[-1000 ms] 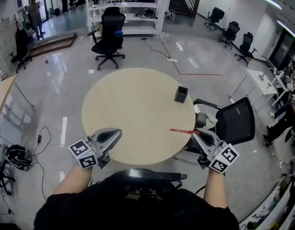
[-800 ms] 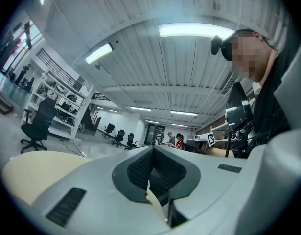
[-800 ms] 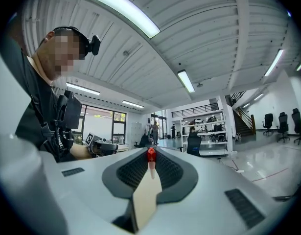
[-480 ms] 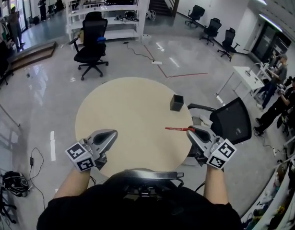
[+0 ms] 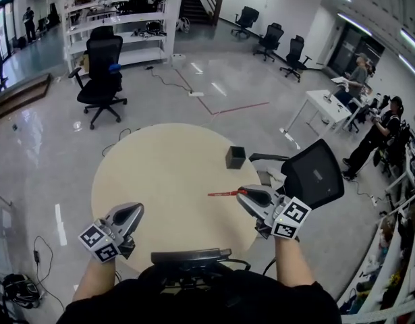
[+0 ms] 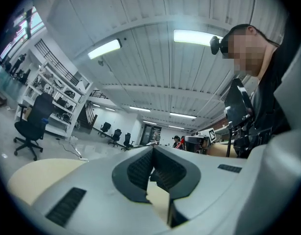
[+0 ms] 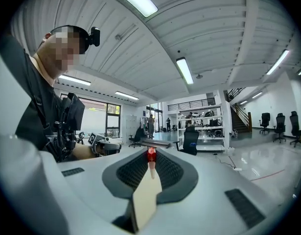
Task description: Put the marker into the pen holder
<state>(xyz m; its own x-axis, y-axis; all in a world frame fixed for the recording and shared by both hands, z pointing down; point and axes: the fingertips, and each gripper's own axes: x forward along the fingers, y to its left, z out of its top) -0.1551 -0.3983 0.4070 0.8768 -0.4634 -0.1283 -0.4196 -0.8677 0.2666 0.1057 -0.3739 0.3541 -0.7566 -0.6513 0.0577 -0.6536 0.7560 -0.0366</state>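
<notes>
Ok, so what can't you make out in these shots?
Pen holder: inside too small and dark in the head view; in neither gripper view.
Marker: which end leads is too small in the head view; the right gripper view shows only its red end, the rest hidden by the shut jaws of the right gripper.
Table: near edge hidden behind the person in the head view.

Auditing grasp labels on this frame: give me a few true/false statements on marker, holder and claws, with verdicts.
1. The right claw is shut on the marker. True.
2. The marker is in the holder. False: it is held over the table, outside the holder.
3. The left claw grips the holder. False: it is shut on nothing, and the holder stands apart from it.
4. The holder stands upright on the table. True.
</notes>
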